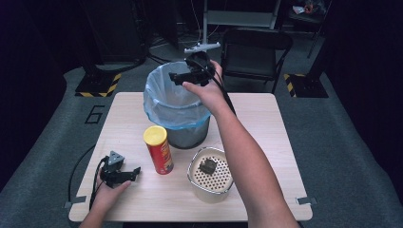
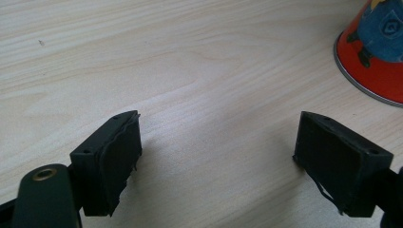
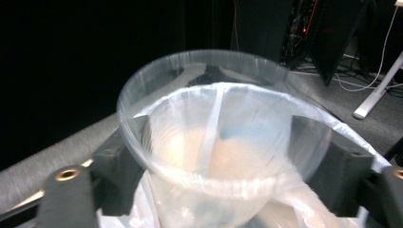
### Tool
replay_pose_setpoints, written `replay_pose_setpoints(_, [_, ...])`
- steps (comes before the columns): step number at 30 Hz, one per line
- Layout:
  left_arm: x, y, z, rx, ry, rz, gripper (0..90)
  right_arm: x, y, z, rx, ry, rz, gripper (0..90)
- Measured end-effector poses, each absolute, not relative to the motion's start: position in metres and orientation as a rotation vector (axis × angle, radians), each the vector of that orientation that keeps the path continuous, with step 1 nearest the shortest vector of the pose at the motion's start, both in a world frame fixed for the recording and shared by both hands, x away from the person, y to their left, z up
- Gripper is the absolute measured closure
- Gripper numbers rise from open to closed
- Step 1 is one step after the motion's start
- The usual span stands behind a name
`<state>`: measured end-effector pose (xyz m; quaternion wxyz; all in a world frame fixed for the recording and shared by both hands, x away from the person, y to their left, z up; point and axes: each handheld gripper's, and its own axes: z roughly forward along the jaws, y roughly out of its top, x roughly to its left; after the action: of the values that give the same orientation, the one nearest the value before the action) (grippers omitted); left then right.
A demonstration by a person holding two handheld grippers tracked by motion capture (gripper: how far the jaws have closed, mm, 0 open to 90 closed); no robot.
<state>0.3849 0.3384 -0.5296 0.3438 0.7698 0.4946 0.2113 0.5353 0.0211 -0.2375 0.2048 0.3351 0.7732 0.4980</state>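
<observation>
My right gripper [image 1: 175, 78] hangs over the mouth of a grey bin [image 1: 190, 135] lined with a pale blue bag [image 1: 164, 104], at the far middle of the table. In the right gripper view a clear plastic cup [image 3: 218, 123] sits blurred between the jaws of that gripper [image 3: 221, 161]. The jaws stand wide on either side of it and do not seem to press it. The bag's white plastic lies just below. My left gripper [image 1: 135, 173] rests on the table [image 2: 190, 71] at the front left, open and empty [image 2: 218, 152].
A red crisp can [image 1: 158, 149] with a yellow lid stands right of the left gripper; its base [image 2: 375, 61] is close by. A white perforated pot [image 1: 210, 187] holding a dark lump [image 1: 207, 166] stands front centre. A folding chair [image 1: 256, 47] is behind the table.
</observation>
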Motion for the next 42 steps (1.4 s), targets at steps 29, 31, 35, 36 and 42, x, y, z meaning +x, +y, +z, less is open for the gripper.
replay_pose_setpoints(29, [0.386, 0.335, -0.528, 2.008, 1.307, 0.547, 13.4, 0.502, -0.008, -0.236, 0.856, 2.134, 1.403, 30.7])
replay_pose_setpoints(31, [0.386, 0.336, -0.527, 1.988, 1.343, 0.555, 13.7, 0.499, -0.009, -0.238, 0.862, 2.139, 1.405, 31.8])
replay_pose_setpoints(35, [0.383, 0.338, -0.520, 1.941, 1.322, 0.534, 14.0, 0.493, -0.014, -0.240, 0.845, 2.141, 1.376, 32.7])
replay_pose_setpoints(36, [0.381, 0.338, -0.515, 1.940, 1.301, 0.519, 14.0, 0.492, -0.016, -0.240, 0.849, 2.137, 1.382, 32.7])
replay_pose_setpoints(42, [0.370, 0.326, -0.494, 1.903, 1.163, 0.429, 12.8, 0.486, -0.026, -0.235, 0.850, 2.130, 1.400, 32.7])
